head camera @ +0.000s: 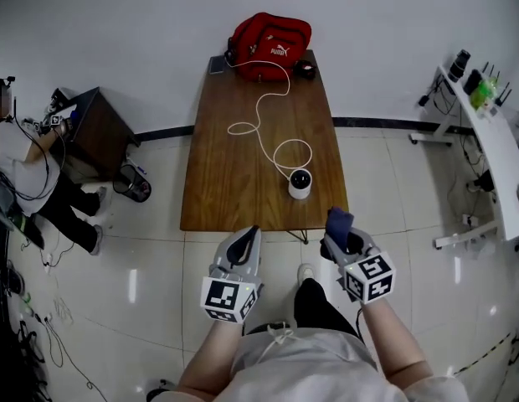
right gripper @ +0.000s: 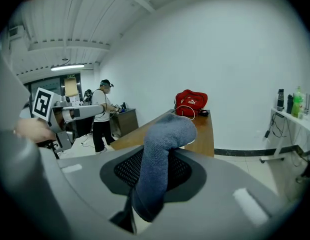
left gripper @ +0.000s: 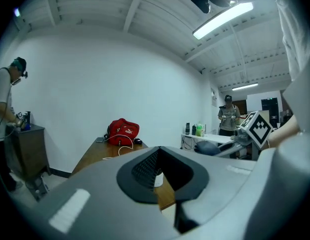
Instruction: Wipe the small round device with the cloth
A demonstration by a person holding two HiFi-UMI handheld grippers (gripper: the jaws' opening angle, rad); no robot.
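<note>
**Cloth clamped in right gripper, device untouched**

Right gripper (head camera: pixel 338 229): jaws closed on a folded grey-blue cloth (right gripper: pixel 162 154), a soft knit that bulges up past the tips. Left gripper (head camera: pixel 249 234): jaws together, nothing between them. Small round device (head camera: pixel 300 182): white, squat and rounded with a dark face. It stands on the brown wooden table (head camera: pixel 226 182) ahead of both grippers, nearer the right one and apart from the cloth. A white cable (head camera: pixel 258 115) loops from it to a red fabric bag (head camera: pixel 269 42) at the far end; bag contents not visible.

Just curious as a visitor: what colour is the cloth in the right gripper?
The cloth is a plain greyish blue; it shows best in the right gripper view.
</note>
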